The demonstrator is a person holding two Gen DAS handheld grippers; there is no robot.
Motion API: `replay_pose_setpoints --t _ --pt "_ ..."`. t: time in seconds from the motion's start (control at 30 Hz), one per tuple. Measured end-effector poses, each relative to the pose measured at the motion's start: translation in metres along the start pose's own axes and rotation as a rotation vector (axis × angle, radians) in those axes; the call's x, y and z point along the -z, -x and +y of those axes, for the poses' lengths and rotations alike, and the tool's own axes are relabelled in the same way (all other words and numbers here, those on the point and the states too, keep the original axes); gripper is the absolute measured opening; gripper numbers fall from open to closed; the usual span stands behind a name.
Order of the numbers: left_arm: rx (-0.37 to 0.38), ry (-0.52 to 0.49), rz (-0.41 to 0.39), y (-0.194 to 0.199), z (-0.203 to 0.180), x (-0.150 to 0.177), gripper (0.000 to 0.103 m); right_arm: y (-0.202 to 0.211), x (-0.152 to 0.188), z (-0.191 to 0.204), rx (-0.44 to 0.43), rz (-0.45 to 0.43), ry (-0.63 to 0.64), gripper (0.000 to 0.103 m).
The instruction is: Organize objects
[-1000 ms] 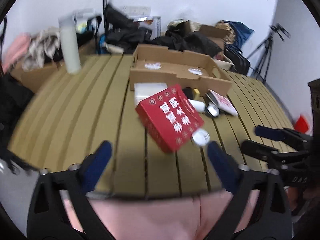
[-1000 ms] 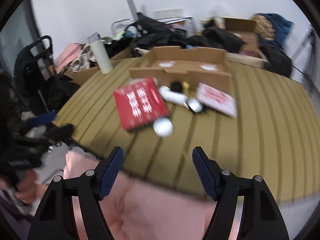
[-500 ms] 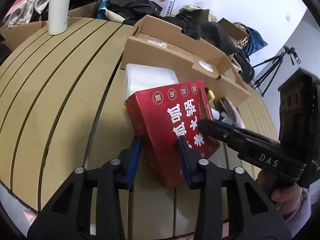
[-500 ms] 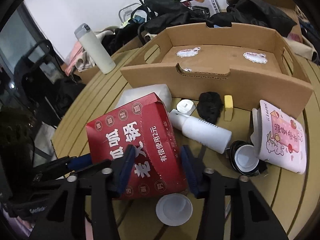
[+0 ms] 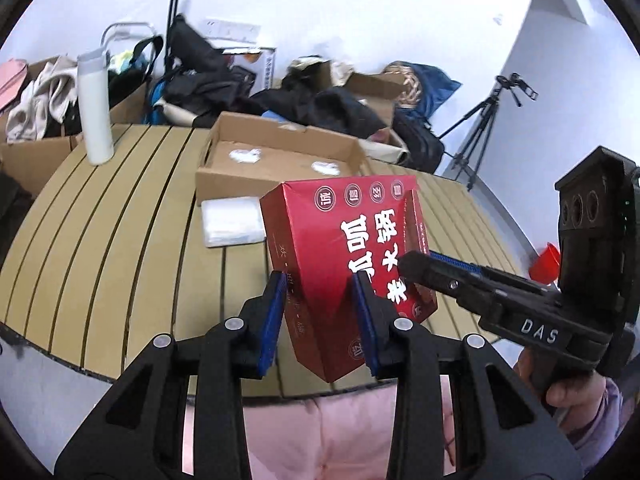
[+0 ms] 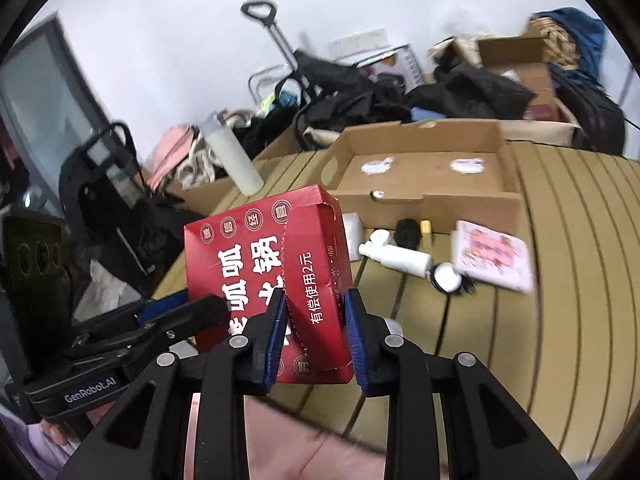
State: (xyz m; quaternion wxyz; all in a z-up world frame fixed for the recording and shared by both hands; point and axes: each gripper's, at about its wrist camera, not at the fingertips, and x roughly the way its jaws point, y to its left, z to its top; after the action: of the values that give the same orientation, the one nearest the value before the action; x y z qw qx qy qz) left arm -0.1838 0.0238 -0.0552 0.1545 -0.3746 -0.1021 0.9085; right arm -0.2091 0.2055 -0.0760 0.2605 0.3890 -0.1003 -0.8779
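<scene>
A red box with white Chinese lettering (image 5: 340, 256) is held tilted above the slatted table, clear of it. My left gripper (image 5: 320, 312) is shut on its near left edge. My right gripper (image 6: 316, 320) is shut on its near right side (image 6: 316, 264); it shows from the side in the left wrist view (image 5: 448, 276). An open cardboard tray (image 5: 276, 160) lies behind the box, holding nothing but two stickers; it also shows in the right wrist view (image 6: 424, 176).
On the table (image 5: 120, 248) lie a white packet (image 5: 232, 220), a white bottle (image 6: 396, 258), a black item (image 6: 407, 232), a small yellow piece (image 6: 425, 225), a round white object (image 6: 447, 278) and a pink booklet (image 6: 494, 254). A tall white flask (image 5: 94, 108) stands far left. Clutter and a tripod (image 5: 484, 120) lie beyond.
Both grippers moved from open near the table edge onto the red box, shut on it, and lifted it off the table towards me, tilting it.
</scene>
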Motion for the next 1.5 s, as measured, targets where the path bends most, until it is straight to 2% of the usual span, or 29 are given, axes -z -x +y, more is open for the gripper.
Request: replay_pose_setpoints --t 0.17,0.27,0.47,0.63,0.73,0.9,1.0,1.03,1.1,1.17,1.23,1.27,1.3,1.37,1.4,1.47,1.5 --pt "0.016 -0.038 -0.013 0.006 -0.015 -0.014 0.03 0.026 -0.003 0.002 0.01 -0.031 -0.025 0.031" --pt "0.025 -0.058 0.002 0.0 -0.016 -0.032 0.03 0.029 -0.018 0.001 0.019 -0.041 -0.026 0.031" --pt "0.041 -0.088 0.034 -0.039 0.006 -0.098 0.03 -0.005 -0.08 -0.013 0.01 -0.054 -0.039 0.031" --pt "0.004 -0.1 0.092 -0.111 0.036 -0.159 0.03 -0.069 -0.139 -0.037 0.011 -0.004 -0.05 0.031" --pt "-0.016 -0.079 0.139 -0.165 0.062 -0.185 0.03 -0.129 -0.171 -0.062 0.008 0.053 -0.092 0.031" --pt "-0.022 -0.033 0.229 -0.238 0.104 -0.209 0.03 -0.216 -0.196 -0.094 0.024 0.145 -0.135 0.031" --pt "-0.068 -0.031 0.277 -0.276 0.123 -0.218 0.031 -0.262 -0.2 -0.107 0.04 0.207 -0.161 0.031" --pt "-0.107 -0.045 0.288 -0.289 0.128 -0.219 0.031 -0.279 -0.2 -0.11 0.047 0.234 -0.167 0.031" --pt "-0.145 -0.071 0.31 -0.305 0.131 -0.219 0.031 -0.303 -0.201 -0.113 0.054 0.267 -0.17 0.031" --pt "-0.18 -0.087 0.342 -0.322 0.139 -0.217 0.036 -0.323 -0.201 -0.115 0.072 0.303 -0.18 0.031" --pt "-0.205 -0.093 0.327 -0.325 0.144 -0.218 0.036 -0.333 -0.201 -0.115 0.091 0.306 -0.171 0.032" --pt "-0.21 -0.089 0.327 -0.325 0.145 -0.219 0.037 -0.336 -0.202 -0.116 0.088 0.302 -0.182 0.032" --pt "-0.197 -0.083 0.326 -0.323 0.146 -0.22 0.043 -0.34 -0.202 -0.117 0.097 0.313 -0.187 0.032" --pt "-0.178 -0.054 0.332 -0.315 0.146 -0.222 0.049 -0.341 -0.203 -0.113 0.144 0.336 -0.142 0.033" --pt "-0.174 -0.048 0.331 -0.308 0.145 -0.223 0.051 -0.337 -0.204 -0.111 0.17 0.333 -0.119 0.038" --pt "-0.197 -0.059 0.308 -0.29 0.141 -0.225 0.054 -0.319 -0.207 -0.107 0.203 0.307 -0.093 0.057" --pt "-0.206 -0.072 0.294 -0.279 0.138 -0.226 0.061 -0.308 -0.209 -0.106 0.211 0.295 -0.083 0.072"
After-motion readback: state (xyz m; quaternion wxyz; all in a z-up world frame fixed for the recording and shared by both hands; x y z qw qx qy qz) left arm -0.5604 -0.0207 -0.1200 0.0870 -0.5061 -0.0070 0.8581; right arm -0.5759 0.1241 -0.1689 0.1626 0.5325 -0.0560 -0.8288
